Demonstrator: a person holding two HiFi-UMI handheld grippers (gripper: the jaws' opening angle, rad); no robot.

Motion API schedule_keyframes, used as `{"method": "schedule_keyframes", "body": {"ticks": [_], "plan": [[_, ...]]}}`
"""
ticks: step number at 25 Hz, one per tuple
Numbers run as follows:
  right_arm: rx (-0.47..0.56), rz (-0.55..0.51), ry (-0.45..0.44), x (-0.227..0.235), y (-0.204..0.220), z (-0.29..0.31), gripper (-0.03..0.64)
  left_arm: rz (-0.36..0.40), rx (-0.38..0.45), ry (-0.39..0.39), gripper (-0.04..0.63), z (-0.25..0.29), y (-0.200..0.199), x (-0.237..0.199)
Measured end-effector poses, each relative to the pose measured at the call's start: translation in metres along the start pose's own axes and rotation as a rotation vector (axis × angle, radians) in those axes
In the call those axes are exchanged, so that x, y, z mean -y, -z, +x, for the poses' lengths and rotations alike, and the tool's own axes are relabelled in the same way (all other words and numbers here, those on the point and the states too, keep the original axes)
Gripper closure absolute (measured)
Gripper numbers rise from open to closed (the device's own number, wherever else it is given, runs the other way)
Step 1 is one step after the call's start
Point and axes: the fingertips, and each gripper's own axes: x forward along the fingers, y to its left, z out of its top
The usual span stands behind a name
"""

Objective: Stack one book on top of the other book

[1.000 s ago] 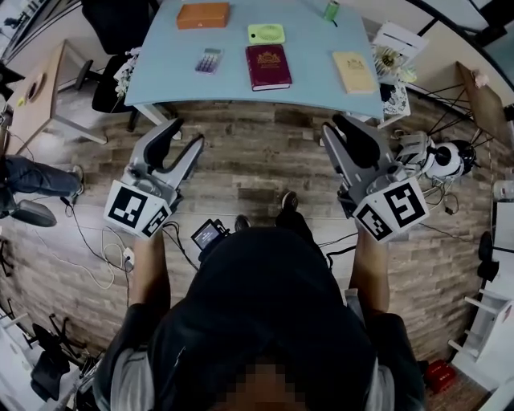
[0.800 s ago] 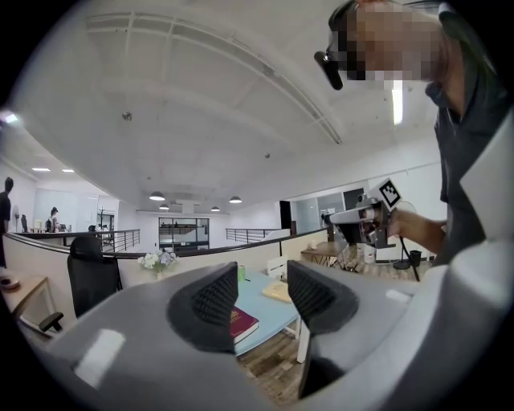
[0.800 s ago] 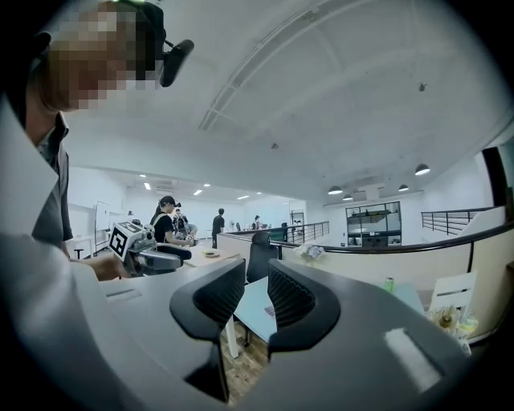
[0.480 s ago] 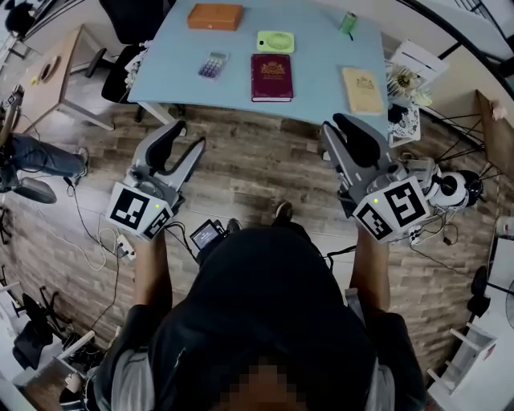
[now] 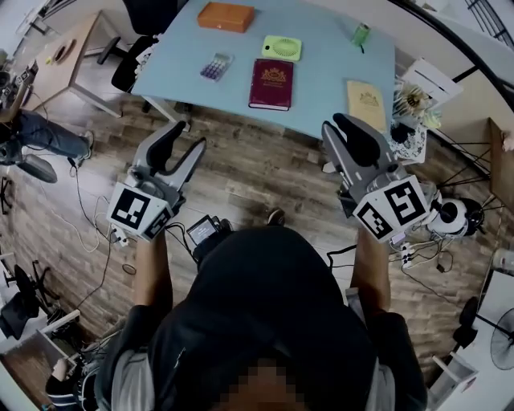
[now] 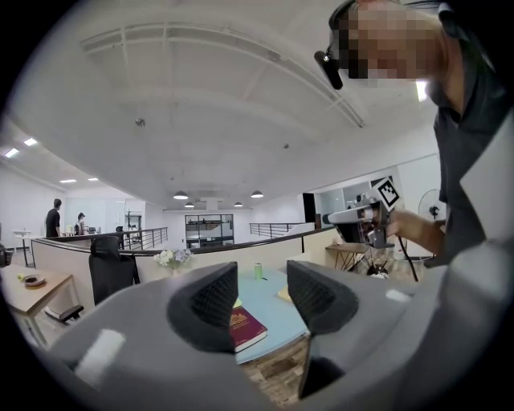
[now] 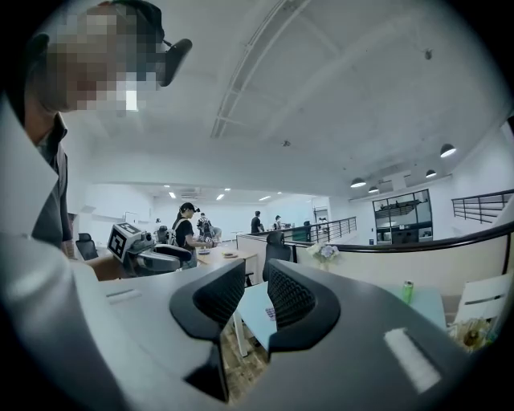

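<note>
The left gripper (image 5: 181,141) holds its jaws well apart and the right gripper (image 5: 337,127) holds its jaws narrowly apart, both empty. They hang over the wood floor (image 5: 257,168), short of the blue table (image 5: 321,80). The maroon book (image 5: 271,83) lies by the middle of the near edge and the tan book (image 5: 365,100) at the near right corner. Behind them sit a calculator (image 5: 215,66), a pale green device (image 5: 281,48), an orange box (image 5: 226,16) and a green can (image 5: 361,34). The table sits lower and more skewed in the head view than a second ago, and the jaw gaps are unchanged.
</note>
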Motion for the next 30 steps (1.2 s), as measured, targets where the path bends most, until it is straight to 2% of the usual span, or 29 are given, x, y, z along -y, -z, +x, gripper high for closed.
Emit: {"method": "schedule_keyframes", "body": {"ticks": [6,13,19,24,30], "plan": [[0.009,0.006,-0.026,0.023,0.000,-0.011,0.528,-0.018,-0.029,-0.023,0.351,0.016,-0.008,0.023],[0.007,0.032,-0.010,0.041,0.006,-0.016,0.528,-0.019,-0.050,0.001,0.351,0.038,-0.007,0.028],[-0.003,0.032,0.047,0.056,0.007,-0.014,0.528,0.005,-0.035,0.059,0.351,0.068,0.002,0.013],[-0.008,0.031,0.115,0.071,0.005,-0.007,0.528,0.013,0.011,0.137,0.351,0.101,-0.009,0.000],[-0.008,0.033,0.184,0.084,-0.003,0.021,0.528,0.021,0.025,0.208,0.351,0.133,-0.015,-0.036]]}}
